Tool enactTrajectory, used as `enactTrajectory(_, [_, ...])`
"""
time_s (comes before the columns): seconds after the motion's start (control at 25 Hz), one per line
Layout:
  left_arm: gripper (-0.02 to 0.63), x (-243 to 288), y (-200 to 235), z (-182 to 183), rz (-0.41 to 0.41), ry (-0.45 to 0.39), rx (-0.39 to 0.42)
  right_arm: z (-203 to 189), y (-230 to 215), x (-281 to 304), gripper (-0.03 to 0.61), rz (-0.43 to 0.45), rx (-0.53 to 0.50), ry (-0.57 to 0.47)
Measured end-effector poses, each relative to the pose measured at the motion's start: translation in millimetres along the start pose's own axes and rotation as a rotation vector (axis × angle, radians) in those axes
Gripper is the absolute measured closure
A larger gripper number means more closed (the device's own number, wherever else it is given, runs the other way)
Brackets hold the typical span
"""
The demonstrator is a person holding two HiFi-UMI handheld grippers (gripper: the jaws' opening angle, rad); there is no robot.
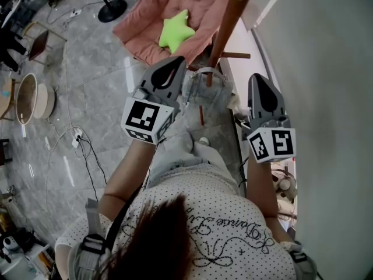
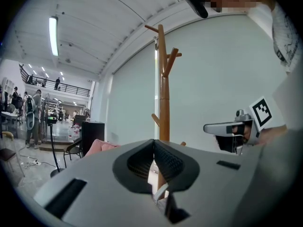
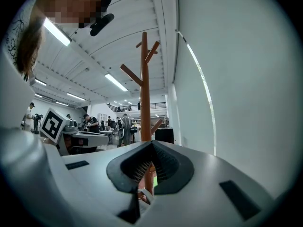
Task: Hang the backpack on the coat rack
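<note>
A pale denim backpack (image 1: 205,101) hangs in front of me between the two grippers, right at the foot of the brown wooden coat rack (image 1: 224,31). My left gripper (image 1: 175,60) is at its left and my right gripper (image 1: 258,77) at its right; both point level towards the rack. In the left gripper view the jaws (image 2: 154,143) are shut, with a pale strap (image 2: 160,193) coming out below them. The right gripper (image 3: 151,143) is shut too, with a strap loop (image 3: 143,196) beneath it. The rack's pole (image 2: 164,93) and upper pegs (image 3: 145,93) rise well above both grippers.
A pink chair (image 1: 169,10) with a green star cushion (image 1: 176,31) stands just behind the rack. A white wall (image 1: 326,69) runs close along the right. Cables (image 1: 76,139) lie on the grey floor at left, and a black stand base (image 1: 112,9) sits farther back.
</note>
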State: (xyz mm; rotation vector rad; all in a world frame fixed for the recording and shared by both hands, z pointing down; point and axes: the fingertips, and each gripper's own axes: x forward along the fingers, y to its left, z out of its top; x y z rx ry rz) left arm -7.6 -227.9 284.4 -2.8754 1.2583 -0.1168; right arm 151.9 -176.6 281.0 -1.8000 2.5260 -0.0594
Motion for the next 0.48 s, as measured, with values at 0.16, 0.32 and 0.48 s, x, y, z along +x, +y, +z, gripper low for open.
enactTrajectory(0.16, [0.609, 3.1, 4.0, -3.7, -0.007, -0.015, 0.007, -8.8, 1.2, 3.6, 0.566, -0.009, -0.001, 0.001])
enactTrajectory(0.32, [0.609, 4.3, 4.5, -3.0, -0.002, -0.002, -0.002, -8.0, -0.8, 3.3, 0.566, -0.016, 0.000, 0.001])
enactTrajectory(0.48, [0.609, 6.0, 3.6, -8.0, -0.006, -0.001, 0.004, -11.2, -3.0, 2.1, 0.566, -0.020, 0.001, 0.003])
